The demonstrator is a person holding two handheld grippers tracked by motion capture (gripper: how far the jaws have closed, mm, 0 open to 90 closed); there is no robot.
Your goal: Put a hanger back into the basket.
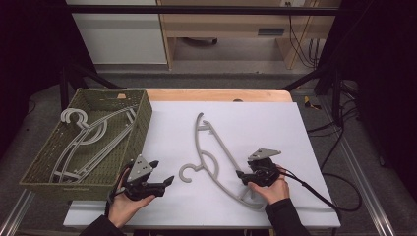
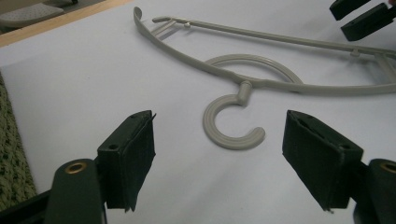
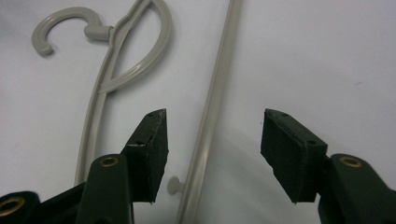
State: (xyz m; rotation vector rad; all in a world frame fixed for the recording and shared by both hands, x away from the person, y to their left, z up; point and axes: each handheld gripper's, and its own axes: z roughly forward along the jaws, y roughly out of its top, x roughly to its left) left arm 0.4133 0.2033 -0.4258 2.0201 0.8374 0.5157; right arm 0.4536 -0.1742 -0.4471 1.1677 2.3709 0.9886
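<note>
one grey plastic hanger lies flat on the white bench, its hook curled toward the person's left side and its long bar running up and away across the sheet. at the bench's left edge sits one green woven basket, and in it lie more grey hangers, at least two, though the exact count is hard to tell where they overlap. there are two claws, one in each hand. the left claw is held low just beside the basket's near corner, pointing across the bench toward the hook; its jaws are spread wide with nothing between them, and the hook lies just ahead of them. the right claw is held over the near end of the hanger, pointing toward the person's left; its jaws stand apart on either side of the hanger's straight bar without pressing on it, so the hanger rests free on the bench. the right hand wraps the claw's body from below, its cable trailing off to the right.
</note>
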